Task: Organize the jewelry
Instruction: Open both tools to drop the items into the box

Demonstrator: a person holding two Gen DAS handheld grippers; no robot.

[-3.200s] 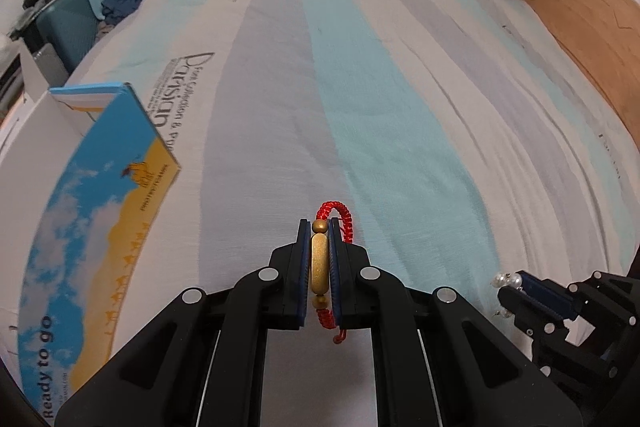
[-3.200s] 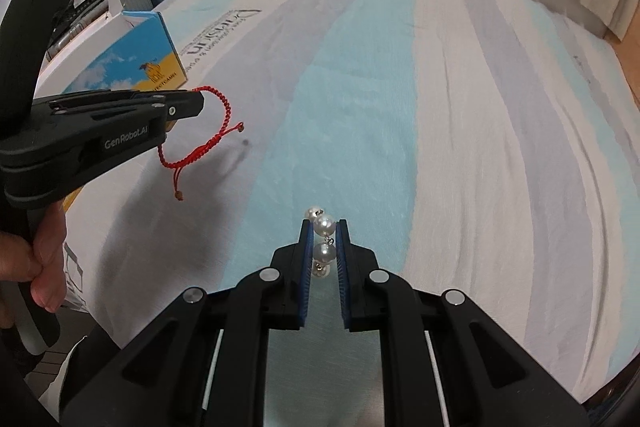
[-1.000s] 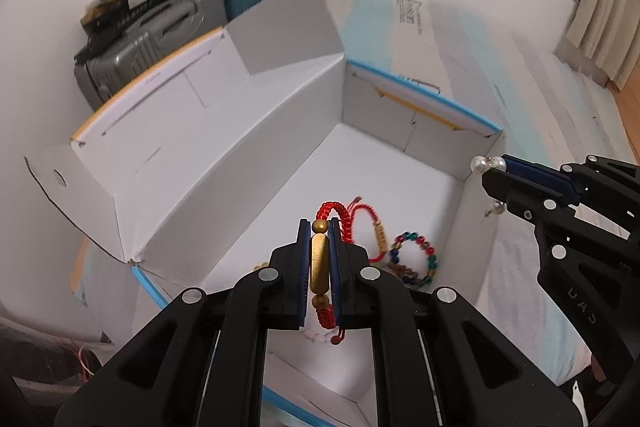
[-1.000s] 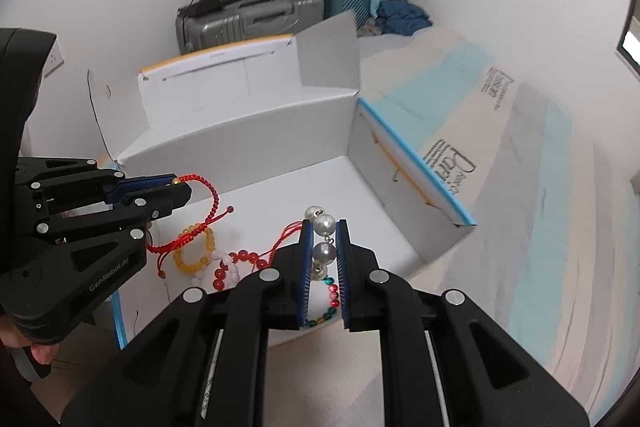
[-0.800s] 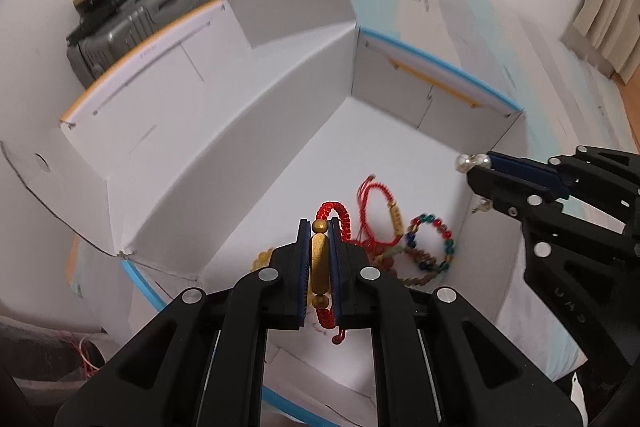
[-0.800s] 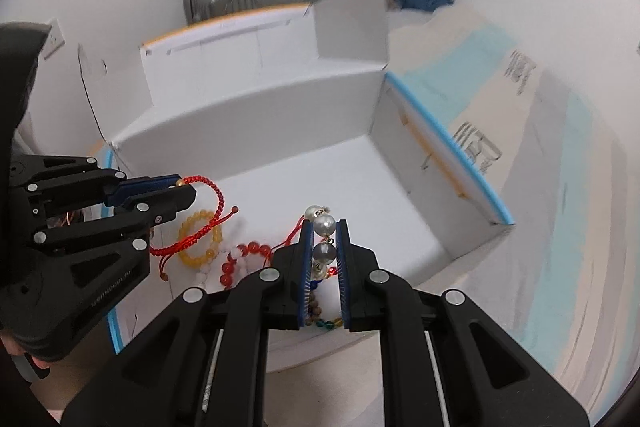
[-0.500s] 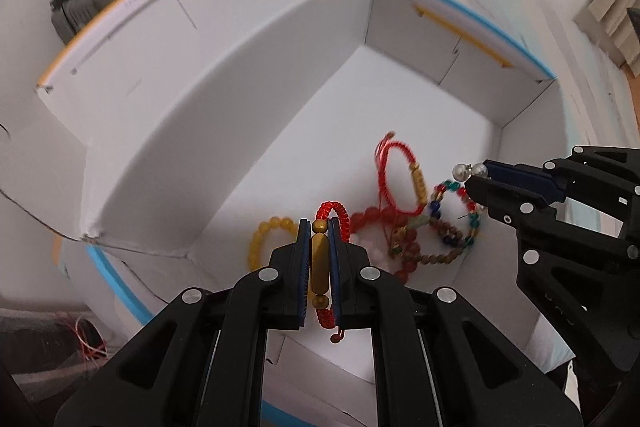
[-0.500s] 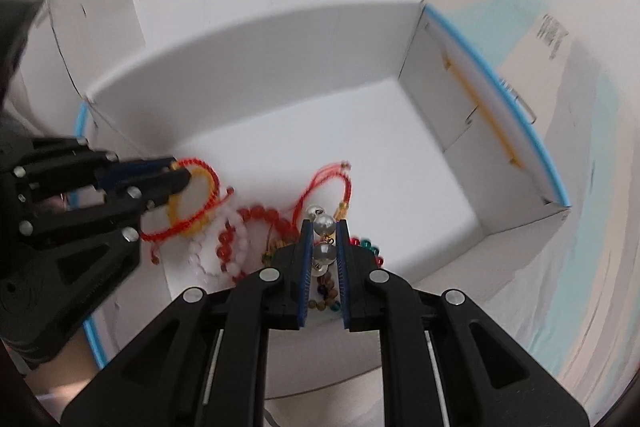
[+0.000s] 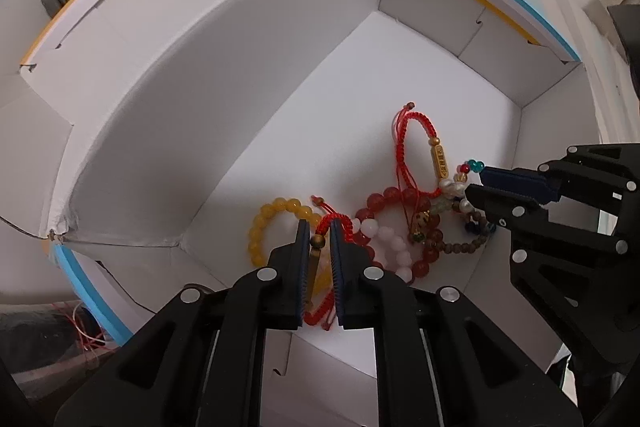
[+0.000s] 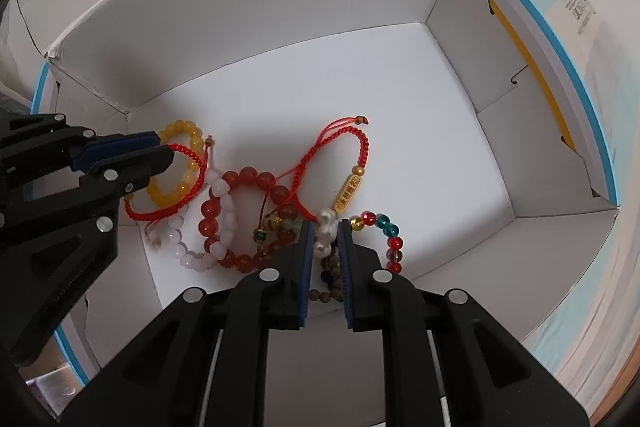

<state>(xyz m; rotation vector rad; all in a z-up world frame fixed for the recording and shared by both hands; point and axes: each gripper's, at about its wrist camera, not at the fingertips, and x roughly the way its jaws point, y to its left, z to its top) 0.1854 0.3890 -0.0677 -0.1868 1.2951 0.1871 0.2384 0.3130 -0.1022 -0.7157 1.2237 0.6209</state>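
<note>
White cardboard walls close round both my grippers, which reach down into the box (image 9: 224, 75) over a heap of bracelets lying by its near wall. My left gripper (image 9: 319, 227) has its fingers parted, and the red cord bracelet (image 9: 334, 223) with its gold bead sits loose in the gap, above the yellow beads (image 9: 276, 211) near the near-left corner. My right gripper (image 10: 325, 227) is parted too, the pearls (image 10: 325, 227) between the pads on top of the heap, beside the gold-bar bracelet (image 10: 347, 193) and the red beads (image 10: 240, 215).
</note>
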